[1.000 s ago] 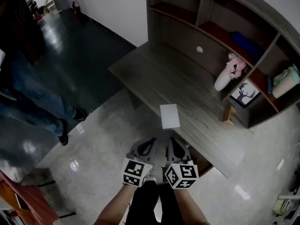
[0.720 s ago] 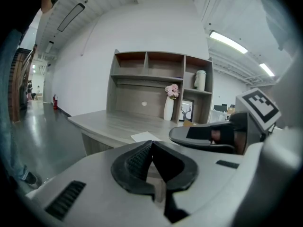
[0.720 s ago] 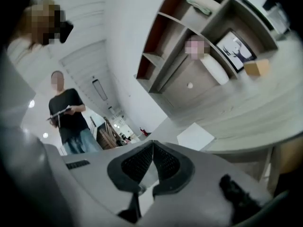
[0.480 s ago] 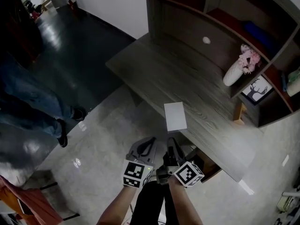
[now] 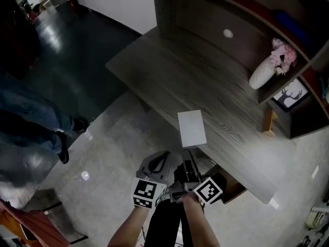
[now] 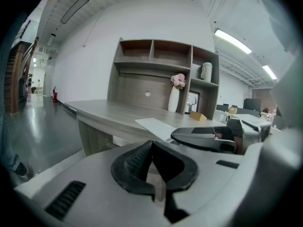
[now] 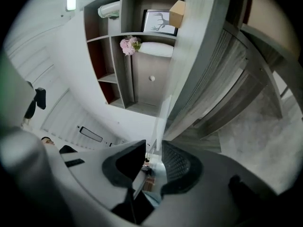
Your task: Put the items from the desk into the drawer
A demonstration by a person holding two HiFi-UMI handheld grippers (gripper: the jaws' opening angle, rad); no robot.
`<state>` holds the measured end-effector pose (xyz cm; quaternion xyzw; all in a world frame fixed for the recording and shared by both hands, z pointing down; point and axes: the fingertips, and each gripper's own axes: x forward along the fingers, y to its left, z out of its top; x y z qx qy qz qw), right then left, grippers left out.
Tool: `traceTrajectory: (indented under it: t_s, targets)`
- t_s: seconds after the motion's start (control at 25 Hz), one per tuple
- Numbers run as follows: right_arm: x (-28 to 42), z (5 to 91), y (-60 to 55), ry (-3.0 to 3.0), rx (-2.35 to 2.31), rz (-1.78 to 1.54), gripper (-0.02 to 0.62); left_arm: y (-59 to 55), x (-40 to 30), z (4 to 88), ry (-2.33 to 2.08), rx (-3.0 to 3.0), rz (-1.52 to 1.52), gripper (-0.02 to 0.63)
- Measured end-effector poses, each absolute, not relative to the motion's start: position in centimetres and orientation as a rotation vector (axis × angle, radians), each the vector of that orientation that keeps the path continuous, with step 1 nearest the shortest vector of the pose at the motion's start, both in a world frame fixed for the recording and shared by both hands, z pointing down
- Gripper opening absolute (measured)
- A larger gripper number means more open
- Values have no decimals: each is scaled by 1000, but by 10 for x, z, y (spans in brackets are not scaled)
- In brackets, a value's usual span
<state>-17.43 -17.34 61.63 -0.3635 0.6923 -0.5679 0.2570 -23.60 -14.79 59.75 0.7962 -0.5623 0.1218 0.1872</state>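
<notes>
Grey desk, glossy floor; left gripper jaws meet, right gripper jaws opening, empty.

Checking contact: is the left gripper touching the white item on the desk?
Apart. Head view: left gripper hangs short of the desk, clear gap to white item.

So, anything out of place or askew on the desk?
Only the flat white item: it lies at the desk's front edge, slightly skewed to it and perhaps overhanging. The vase stands upright; nothing spilled or damaged.

A flat item lies at the desk's near edge, a vase farther back right.
</notes>
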Motion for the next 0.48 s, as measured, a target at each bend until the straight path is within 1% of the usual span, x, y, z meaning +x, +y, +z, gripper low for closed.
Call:
traceTrajectory:
  t_s: [0.32, 0.48]
  targets:
    - [-181, 623, -188, 1838, -928, -1541, 100, -155, -244, 613, -1596, 2224, 344, 11]
    - [-176, 627, -191, 1816, -958, -1545, 53, -154, -246, 616, -1602, 2214, 348, 11]
